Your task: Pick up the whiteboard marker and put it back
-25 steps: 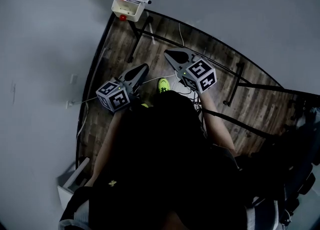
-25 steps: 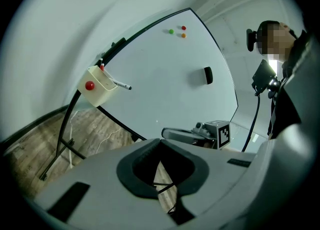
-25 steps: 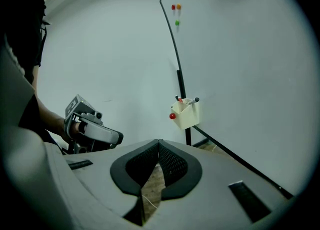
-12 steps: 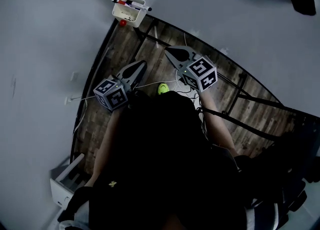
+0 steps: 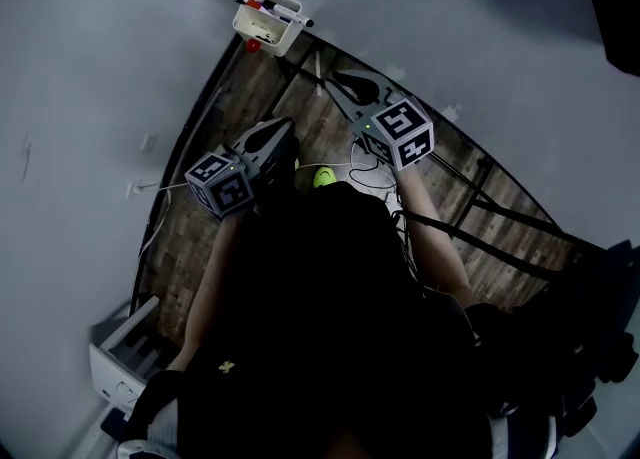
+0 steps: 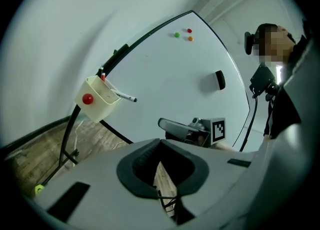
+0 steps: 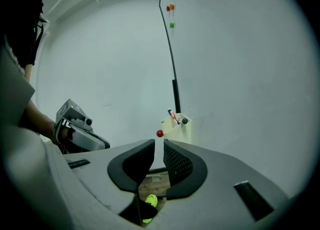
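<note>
A cream plastic holder box (image 6: pixel 97 98) hangs low on the left edge of the white whiteboard (image 6: pixel 170 73). A white, black-capped whiteboard marker (image 6: pixel 125 96) lies in it, jutting rightward over the rim. A small black eraser (image 6: pixel 220 79) sits on the board well to the right. Brown wooden plank floor (image 6: pixel 30 154) lies below.

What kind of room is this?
Probably an office or classroom. There is a big whiteboard with colored magnets, a cream tray of markers at its edge, and a wood-plank floor.
</note>
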The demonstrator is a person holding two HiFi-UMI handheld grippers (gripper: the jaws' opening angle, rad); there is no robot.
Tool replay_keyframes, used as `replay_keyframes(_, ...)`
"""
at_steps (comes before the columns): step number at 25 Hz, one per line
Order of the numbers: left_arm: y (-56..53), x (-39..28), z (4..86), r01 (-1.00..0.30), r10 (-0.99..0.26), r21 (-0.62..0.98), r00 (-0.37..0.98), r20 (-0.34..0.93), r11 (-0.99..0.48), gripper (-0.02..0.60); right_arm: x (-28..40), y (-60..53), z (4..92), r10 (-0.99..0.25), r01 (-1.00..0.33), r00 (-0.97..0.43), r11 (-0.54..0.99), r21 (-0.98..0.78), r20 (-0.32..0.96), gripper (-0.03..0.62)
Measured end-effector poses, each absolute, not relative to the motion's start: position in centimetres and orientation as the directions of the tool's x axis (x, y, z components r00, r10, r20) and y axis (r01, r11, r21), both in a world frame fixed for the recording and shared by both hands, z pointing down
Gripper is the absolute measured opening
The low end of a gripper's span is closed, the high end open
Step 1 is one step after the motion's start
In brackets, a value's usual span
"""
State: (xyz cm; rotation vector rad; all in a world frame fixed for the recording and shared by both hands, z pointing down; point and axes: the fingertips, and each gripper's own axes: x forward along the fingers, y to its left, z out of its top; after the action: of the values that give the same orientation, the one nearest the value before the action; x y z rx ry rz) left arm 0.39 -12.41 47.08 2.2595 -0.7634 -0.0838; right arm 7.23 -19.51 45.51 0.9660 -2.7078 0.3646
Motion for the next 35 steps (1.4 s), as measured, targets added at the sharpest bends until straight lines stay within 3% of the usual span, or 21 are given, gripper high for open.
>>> replay_keyframes(18,-13.5,-2.2,47.6,-0.532,-0.598,0.692,0.781,0.178,-0.488,0.018,5.0,-26.2,44.8,-0.62,-0.675,-0.731,0.717,-0.172,0.284,0.139)
replay_keyframes(35,-15.4,-5.0,48.2,-0.55,-0.632,0.707,0.752,0.189,-0.444,0.018,3.4,-30.5,46.5,-0.619,-0.687,-0.714,0.709,-0.159,0.327,0.152)
